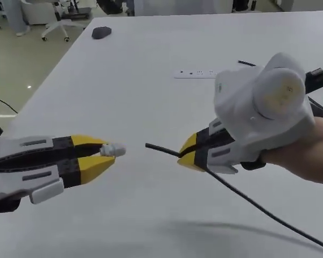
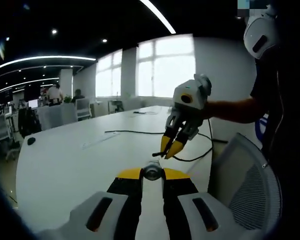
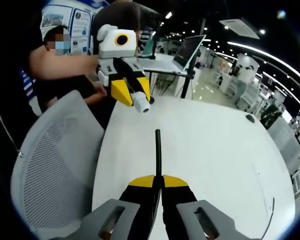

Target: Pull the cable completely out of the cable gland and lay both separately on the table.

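Pinching the white cable gland (image 1: 114, 150) in the closed tips of the left gripper (image 1: 105, 156), above the near edge of the table (image 1: 151, 80). Clamping the black cable (image 1: 160, 149) tight in the right gripper (image 1: 184, 156), holding its free end near the gland, not touching.

Head view: bright, even overhead light; pale glare across the table (image 1: 140, 97); faint soft shadow at the lower edge; housing of the right tool (image 1: 182, 156) blurred. Left gripper view: strong backlight from windows (image 2: 172, 65), blown out to white; ceiling strip lights (image 2: 157, 16) glaring; surroundings dim. Both gripper views: marked fisheye bending toward edges.
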Action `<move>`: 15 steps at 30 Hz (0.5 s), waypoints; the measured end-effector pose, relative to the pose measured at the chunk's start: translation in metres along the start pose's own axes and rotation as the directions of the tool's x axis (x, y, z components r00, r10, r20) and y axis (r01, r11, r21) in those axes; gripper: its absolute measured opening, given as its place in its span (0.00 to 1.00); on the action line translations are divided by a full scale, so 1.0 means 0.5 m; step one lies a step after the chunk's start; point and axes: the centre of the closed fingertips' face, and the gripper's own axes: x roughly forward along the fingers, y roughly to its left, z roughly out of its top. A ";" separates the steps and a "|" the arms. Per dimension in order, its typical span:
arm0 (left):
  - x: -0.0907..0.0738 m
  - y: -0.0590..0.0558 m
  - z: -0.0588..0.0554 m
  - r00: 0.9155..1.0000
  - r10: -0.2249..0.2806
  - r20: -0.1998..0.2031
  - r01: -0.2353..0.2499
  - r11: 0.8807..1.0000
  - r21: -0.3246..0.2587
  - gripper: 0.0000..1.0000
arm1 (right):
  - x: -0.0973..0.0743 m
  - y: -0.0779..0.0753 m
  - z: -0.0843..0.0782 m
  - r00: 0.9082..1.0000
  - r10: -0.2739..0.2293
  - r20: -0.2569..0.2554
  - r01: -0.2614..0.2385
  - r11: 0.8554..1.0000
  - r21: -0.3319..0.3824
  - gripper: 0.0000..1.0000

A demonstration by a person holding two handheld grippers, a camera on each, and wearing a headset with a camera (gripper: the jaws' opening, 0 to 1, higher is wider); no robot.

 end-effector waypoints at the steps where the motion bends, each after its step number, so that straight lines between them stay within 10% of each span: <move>1: -0.014 0.004 -0.004 1.000 0.012 0.007 -0.012 1.000 -0.010 0.14 | 0.007 -0.001 0.014 1.000 -0.003 0.015 0.003 1.000 0.003 0.00; 15: -0.134 0.066 -0.127 0.979 0.203 0.017 -0.199 0.970 -0.139 0.14 | 0.174 -0.012 0.156 0.981 -0.002 0.196 -0.019 0.994 0.105 0.00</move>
